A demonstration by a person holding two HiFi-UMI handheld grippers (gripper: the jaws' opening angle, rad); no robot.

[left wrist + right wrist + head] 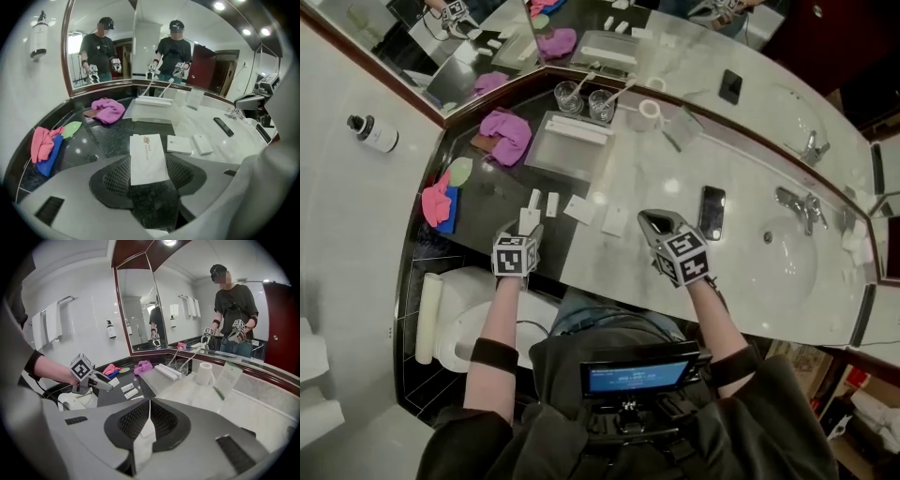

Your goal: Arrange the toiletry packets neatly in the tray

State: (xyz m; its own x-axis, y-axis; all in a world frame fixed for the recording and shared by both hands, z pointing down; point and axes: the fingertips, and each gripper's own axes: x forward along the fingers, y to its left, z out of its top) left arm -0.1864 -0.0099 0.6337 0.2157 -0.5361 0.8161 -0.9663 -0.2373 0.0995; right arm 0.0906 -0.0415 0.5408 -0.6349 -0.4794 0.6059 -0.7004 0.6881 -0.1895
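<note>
Left gripper (148,164) grasps a white packet (146,150) over black granite counter (117,136); right gripper (149,404) clenches a thin sachet (143,446), marble vanity (243,401) beyond.

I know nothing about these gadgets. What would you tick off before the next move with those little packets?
1. Left fingers grip the flat packet: ok.
2. Right fingers clamp the thin packet, seen edge-on: ok.
3. Tray has bare floor for more: ok.
4. Purple cloth lies beside the tray, not inside: ok.
5. Every packet off the counter: not ok, loose packets lie outside the tray.
6. Which face of the thin packet is up: cannot tell.
</note>
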